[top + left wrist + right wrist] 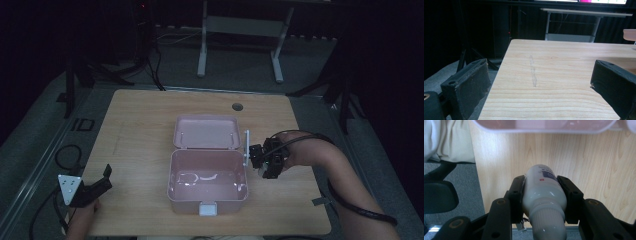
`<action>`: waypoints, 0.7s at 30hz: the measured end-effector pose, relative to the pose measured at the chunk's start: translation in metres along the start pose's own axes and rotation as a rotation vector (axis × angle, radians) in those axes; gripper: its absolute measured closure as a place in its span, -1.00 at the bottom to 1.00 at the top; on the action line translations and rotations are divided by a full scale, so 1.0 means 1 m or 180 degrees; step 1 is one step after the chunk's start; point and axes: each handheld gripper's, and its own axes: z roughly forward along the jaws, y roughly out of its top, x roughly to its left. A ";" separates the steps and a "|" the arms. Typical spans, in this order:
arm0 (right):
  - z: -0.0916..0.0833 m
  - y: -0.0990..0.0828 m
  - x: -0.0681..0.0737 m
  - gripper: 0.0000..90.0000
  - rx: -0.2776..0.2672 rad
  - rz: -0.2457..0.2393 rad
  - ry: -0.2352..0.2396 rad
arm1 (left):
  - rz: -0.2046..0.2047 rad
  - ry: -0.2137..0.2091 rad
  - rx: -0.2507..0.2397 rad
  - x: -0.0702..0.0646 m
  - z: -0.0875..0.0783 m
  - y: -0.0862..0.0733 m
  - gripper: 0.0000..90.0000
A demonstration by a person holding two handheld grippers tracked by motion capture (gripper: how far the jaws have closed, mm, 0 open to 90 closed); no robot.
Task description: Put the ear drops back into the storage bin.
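Note:
An open pink plastic box [190, 204] stands mid-table with its lid [206, 132] tipped back behind it; its rim [544, 126] runs along the top of the right gripper view. Just right of the box, my right gripper [267, 161] is held above the table. Its jaws [542, 182] are shut on a white bottle [544, 195] with a blue label, gripped across the body, the ribbed cap towards the camera. My left gripper [102, 181] rests at the table's front left corner. It stands open [537, 75] over bare wood with nothing between its pads.
A thin white piece [246, 147] stands upright at the box's right rear corner. There is a round hole [237, 106] in the tabletop near the far edge. A dark chair [439, 195] and pale cloth [446, 140] lie past the table's front edge.

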 end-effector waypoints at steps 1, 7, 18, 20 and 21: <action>-0.001 0.002 0.000 0.32 0.0005 -0.0010 0.0004 | 0.0000 -0.0002 -0.0001 0.000 0.000 0.000 -0.95; -0.003 0.016 -0.001 0.32 -0.0001 -0.0086 0.0003 | 0.0001 -0.0004 -0.0001 0.000 0.000 0.000 -0.95; -0.003 0.039 0.000 0.32 0.0006 -0.0226 0.0035 | 0.0011 -0.0004 -0.0003 0.000 0.000 0.000 -0.95; -0.002 0.041 -0.001 0.32 0.0004 -0.0250 0.0034 | 0.0016 -0.0006 0.0000 0.000 0.000 0.000 -0.95; -0.002 0.045 -0.001 0.32 0.0005 -0.0269 0.0039 | 0.0014 -0.0007 -0.0003 0.000 0.000 0.000 -0.95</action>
